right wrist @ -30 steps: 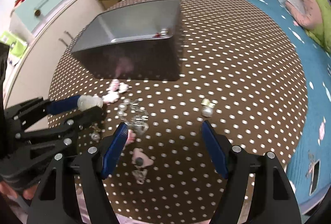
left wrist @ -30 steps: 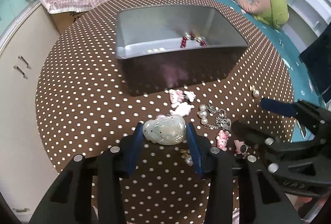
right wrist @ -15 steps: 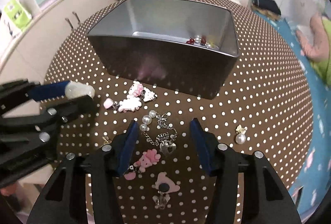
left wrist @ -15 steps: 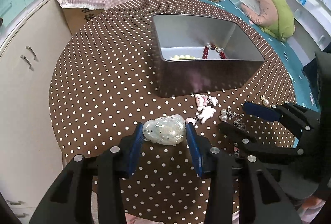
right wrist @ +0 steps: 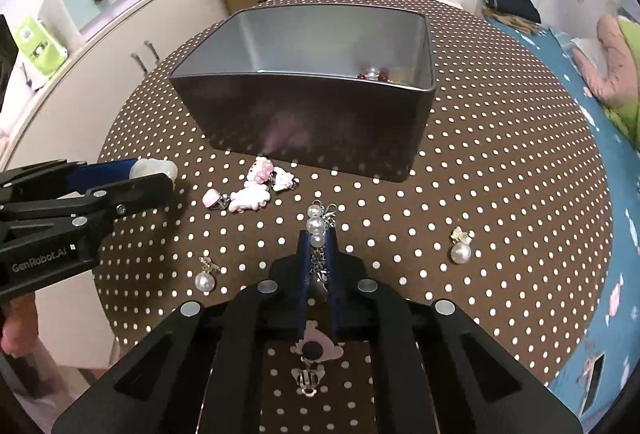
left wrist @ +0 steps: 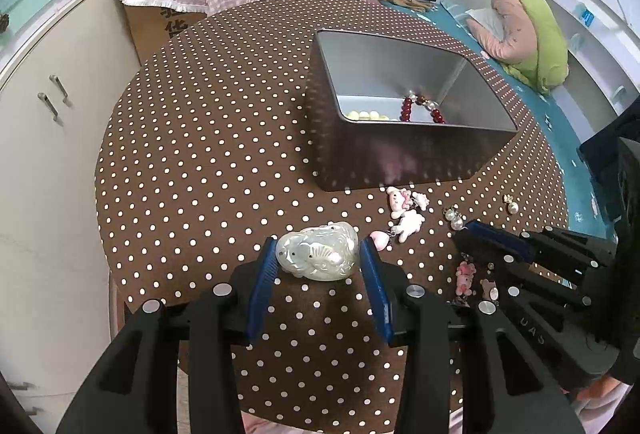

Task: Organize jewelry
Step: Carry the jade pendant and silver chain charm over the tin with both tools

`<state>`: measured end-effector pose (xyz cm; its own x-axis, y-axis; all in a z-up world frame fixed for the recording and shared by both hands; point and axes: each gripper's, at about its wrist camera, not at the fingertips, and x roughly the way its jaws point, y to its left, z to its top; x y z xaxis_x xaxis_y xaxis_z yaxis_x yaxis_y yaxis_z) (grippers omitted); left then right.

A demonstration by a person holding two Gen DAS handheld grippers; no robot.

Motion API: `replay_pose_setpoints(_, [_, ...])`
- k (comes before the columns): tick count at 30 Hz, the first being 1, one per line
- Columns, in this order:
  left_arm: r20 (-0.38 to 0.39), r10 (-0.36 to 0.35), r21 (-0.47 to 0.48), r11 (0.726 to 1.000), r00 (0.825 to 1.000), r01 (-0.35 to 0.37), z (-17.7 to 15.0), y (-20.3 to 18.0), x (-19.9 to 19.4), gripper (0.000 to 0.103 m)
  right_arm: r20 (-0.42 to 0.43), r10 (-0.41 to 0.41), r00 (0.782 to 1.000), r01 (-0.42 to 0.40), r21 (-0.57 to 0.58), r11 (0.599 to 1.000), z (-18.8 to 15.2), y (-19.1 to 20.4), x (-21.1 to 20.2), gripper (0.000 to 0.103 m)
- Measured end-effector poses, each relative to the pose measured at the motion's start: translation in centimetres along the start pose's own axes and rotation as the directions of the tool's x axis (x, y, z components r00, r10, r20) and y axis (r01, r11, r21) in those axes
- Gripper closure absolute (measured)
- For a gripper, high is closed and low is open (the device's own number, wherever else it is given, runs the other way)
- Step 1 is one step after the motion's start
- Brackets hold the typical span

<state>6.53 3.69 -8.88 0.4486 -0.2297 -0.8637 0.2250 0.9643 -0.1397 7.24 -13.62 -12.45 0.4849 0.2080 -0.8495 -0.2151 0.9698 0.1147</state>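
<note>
Left gripper: fingers pinch a pale jade pendant above the table's near edge. Right gripper: fingers pressed together on a pearl chain near the table's middle. Metal box: toward the far edge, beads inside.

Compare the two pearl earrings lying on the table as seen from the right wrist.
The left earring lies near the left tool; the right earring lies alone toward the table edge. The right one's gold top looks chunkier, the left one's thinner. Both are single white pearls lying loose on the cloth.
</note>
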Motion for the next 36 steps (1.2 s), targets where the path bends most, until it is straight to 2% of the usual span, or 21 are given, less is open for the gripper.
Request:
replay_pose_setpoints(8, [0.031,-0.002,0.011,1.000,1.000,0.002,0.4,-0.3,-0.9,0.063,0.053,0.004,0.999,-0.006,0.028,1.000,0.0,-0.9,-2.2,0.095])
replay_pose_setpoints(16, [0.086,-0.002,0.031,1.000,0.996,-0.001,1.7,-0.6,-2.8,0.063,0.130,0.008,0.991,-0.017,0.067,0.998,1.5,-2.3,-5.5,0.095])
replay_pose_setpoints(23, [0.138,-0.022,0.053,0.999,0.990,0.015,3.0,-1.1,-4.5,0.063,0.189,0.014,0.982,-0.024,0.050,0.998,3.0,-2.4,-7.6,0.095])
replay_pose_setpoints(36, [0.223,-0.027,0.108,0.994,0.975,0.003,7.7,-2.8,-6.3,0.063,0.301,0.011,0.953,-0.017,0.016,1.000,7.4,-2.2,-10.9,0.095])
